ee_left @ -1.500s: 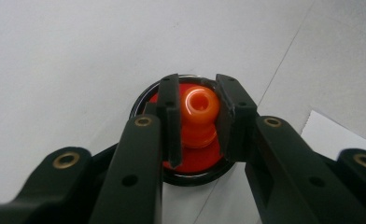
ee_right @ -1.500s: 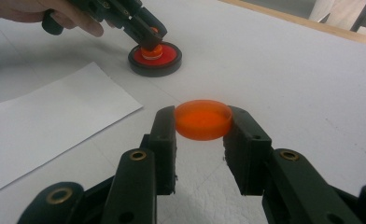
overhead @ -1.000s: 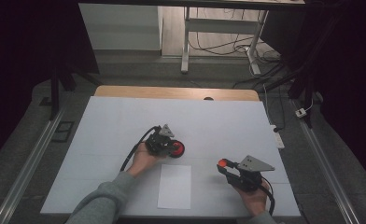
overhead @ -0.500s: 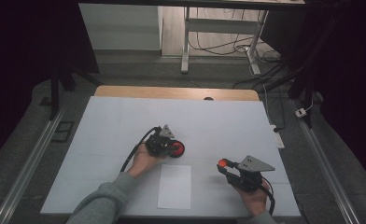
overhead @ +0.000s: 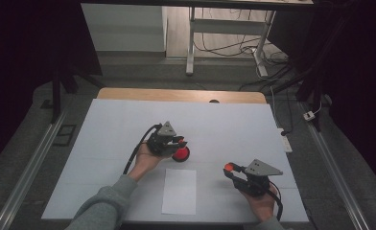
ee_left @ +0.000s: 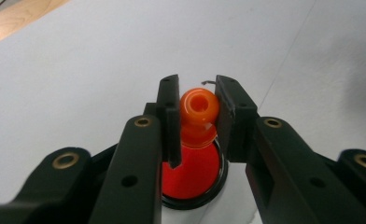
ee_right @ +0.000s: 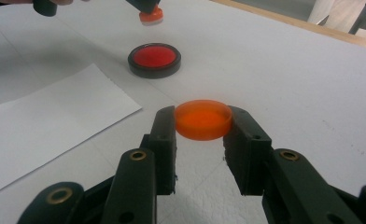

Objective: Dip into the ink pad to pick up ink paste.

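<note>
My right tool (overhead: 230,168) sits closest to me, near the front right corner of the tabletop (overhead: 224,120), and its jaws are pinching a flat orange lid (ee_right: 203,119) by its rim, one pad on each side. The lid is held level, clear of the white surface. Just to its left, near the middle of the front edge, a sheet of white paper (overhead: 179,190) lies flat, with its long sides running away from me.

Farther in, beyond the far end of the paper, a round black pad of red ink (overhead: 181,154) rests on the tabletop, open and facing up, close to the tabletop's middle. My left tool (overhead: 176,143) is above it, jaws pinching an orange stamp (ee_left: 199,114) by its rounded knob. In the left gripper view the stamp stands right over the red ink; in the right gripper view its base hangs apart from the pad, not touching it.

Beyond all this the white cover runs on bare to the far edge, where a strip of wood (overhead: 176,94) shows.
</note>
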Available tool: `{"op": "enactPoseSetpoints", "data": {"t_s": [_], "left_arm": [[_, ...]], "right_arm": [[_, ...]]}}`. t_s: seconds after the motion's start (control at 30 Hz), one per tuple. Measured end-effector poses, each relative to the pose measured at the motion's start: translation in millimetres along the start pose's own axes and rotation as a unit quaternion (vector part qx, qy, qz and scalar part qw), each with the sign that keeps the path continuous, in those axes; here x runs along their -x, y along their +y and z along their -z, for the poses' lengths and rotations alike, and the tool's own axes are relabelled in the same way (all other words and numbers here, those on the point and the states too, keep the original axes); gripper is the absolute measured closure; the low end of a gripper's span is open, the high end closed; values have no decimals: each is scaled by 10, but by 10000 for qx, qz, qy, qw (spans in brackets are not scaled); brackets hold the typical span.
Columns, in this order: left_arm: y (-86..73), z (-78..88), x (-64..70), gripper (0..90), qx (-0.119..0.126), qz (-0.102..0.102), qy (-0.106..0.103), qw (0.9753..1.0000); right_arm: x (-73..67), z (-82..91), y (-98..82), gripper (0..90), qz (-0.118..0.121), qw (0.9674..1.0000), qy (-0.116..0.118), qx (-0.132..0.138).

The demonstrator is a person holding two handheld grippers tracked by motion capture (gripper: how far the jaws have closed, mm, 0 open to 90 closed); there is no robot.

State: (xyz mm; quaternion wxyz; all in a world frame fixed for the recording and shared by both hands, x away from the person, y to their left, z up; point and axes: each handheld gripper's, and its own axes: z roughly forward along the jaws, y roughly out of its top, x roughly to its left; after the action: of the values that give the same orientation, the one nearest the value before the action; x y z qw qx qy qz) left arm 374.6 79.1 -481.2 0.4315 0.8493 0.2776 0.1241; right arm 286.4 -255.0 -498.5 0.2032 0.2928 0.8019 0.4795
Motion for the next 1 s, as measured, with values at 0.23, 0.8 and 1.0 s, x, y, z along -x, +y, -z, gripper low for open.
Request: {"op": "enactPoseSetpoints", "data": {"t_s": [0.23,0.8,1.0], "left_arm": [[-10,59,-48,728,58,180,-181,9997],[-10,406,47,727,341,205,-653,9971],[-20,540,77,727,411,224,-696,9965]], "right_arm": [[12,6,0,645,2,10000,-10,-8],[35,18,-4,645,-4,10000,-52,-3],[34,21,-4,645,-17,10000,-58,-1]]}}
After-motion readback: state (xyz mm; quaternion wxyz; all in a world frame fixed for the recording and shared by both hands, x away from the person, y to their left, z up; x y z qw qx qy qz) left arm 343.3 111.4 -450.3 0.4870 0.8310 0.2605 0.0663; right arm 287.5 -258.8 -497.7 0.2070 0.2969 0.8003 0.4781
